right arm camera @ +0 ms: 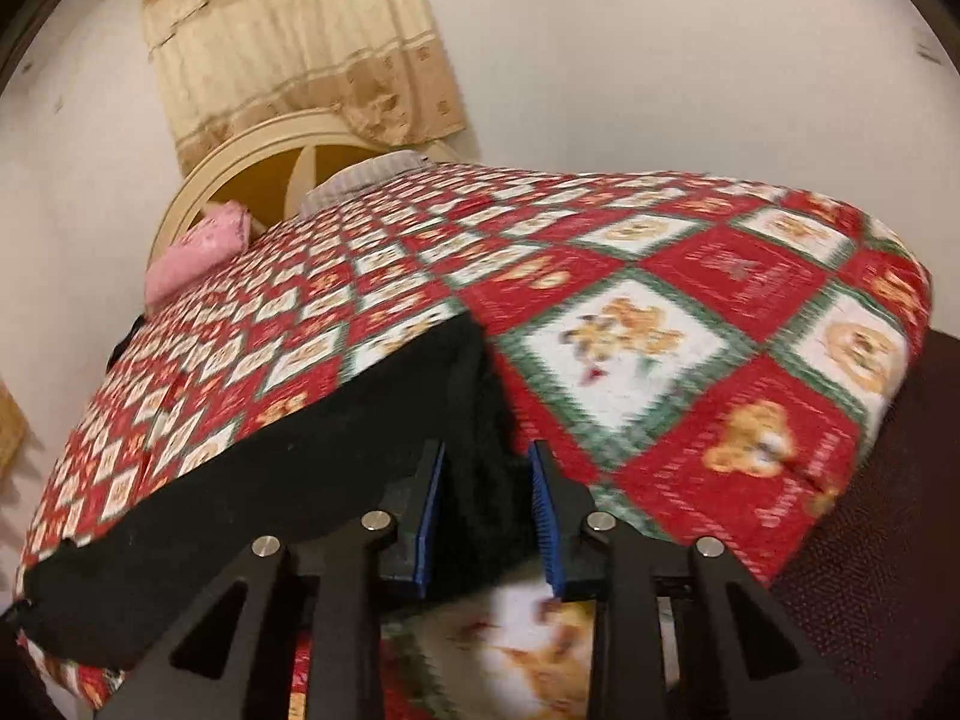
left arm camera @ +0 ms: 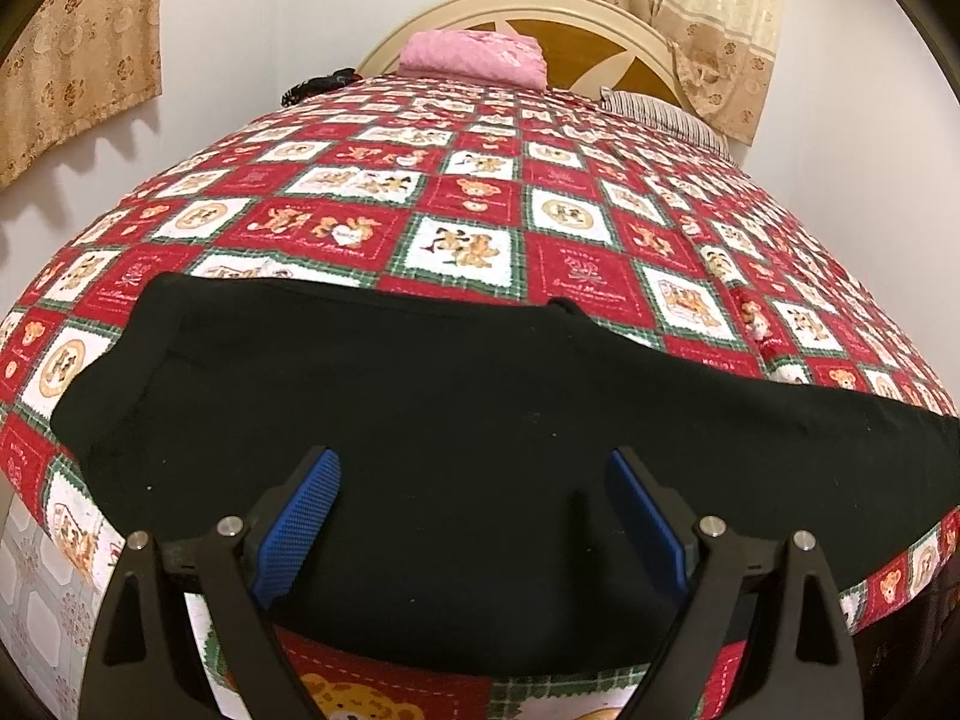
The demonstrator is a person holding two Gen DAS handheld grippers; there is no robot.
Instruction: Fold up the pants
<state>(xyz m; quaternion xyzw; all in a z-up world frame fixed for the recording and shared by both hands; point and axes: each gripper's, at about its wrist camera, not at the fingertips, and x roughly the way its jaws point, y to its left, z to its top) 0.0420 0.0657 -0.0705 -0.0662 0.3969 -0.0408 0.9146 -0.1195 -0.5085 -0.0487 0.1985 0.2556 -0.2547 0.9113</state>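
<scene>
Bear-print red patchwork bedspread (left arm camera: 480,192) carries flat black fabric pants (left arm camera: 420,408); left gripper (left arm camera: 474,480) wide and empty, right gripper (right arm camera: 487,468) narrowed around pants' end, contact unclear—may pinch bedspread too.

Black pants (right arm camera: 336,456) lie across a red teddy-bear quilt (right arm camera: 690,324). The right gripper (right arm camera: 487,468) straddles their near end, blue pads (right arm camera: 432,504) either side of the cloth. A pink pillow (right arm camera: 198,252) lies by the headboard (right arm camera: 240,174).
</scene>
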